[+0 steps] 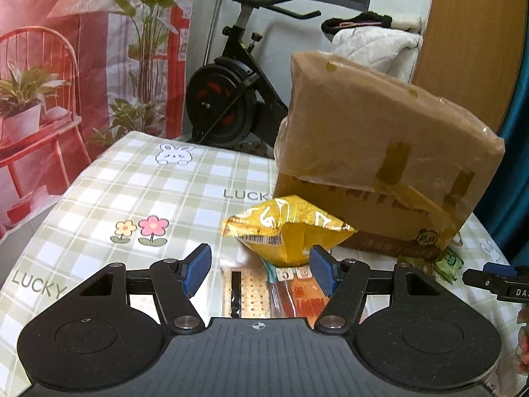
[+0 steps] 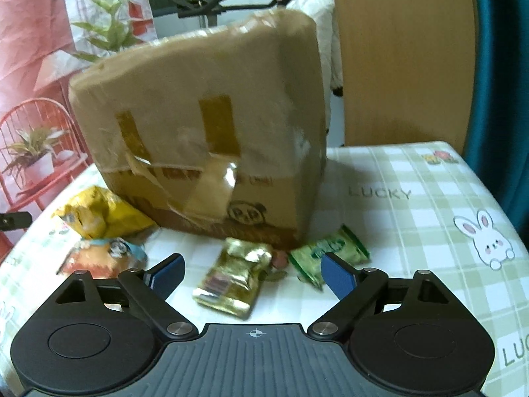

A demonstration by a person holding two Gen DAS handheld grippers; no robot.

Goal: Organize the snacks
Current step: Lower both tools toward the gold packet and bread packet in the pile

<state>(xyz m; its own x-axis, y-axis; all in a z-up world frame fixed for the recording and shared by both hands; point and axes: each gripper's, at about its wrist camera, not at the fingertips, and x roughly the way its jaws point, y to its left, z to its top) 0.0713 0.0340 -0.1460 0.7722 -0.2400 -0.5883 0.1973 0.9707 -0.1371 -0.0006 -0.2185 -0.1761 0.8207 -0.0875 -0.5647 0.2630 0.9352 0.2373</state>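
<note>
A yellow snack bag [image 1: 287,228] lies on the checked tablecloth [image 1: 139,192] in front of a taped cardboard box [image 1: 380,139]. Below the bag lie a cracker packet [image 1: 248,294] and an orange packet [image 1: 301,297]. My left gripper [image 1: 261,271] is open above these, its pads apart on either side of the bag's lower tip. In the right wrist view, a crumpled gold packet [image 2: 234,278] lies between the fingers of my open right gripper [image 2: 253,274]. A green packet [image 2: 330,251] lies by its right finger, against the box [image 2: 205,139].
The yellow bag [image 2: 99,215] and an orange-and-blue packet [image 2: 105,254] lie left of the right gripper. An exercise bike [image 1: 231,92] stands behind the table, a wooden panel [image 2: 403,59] at the back right. Part of my right gripper [image 1: 496,279] shows at the right edge.
</note>
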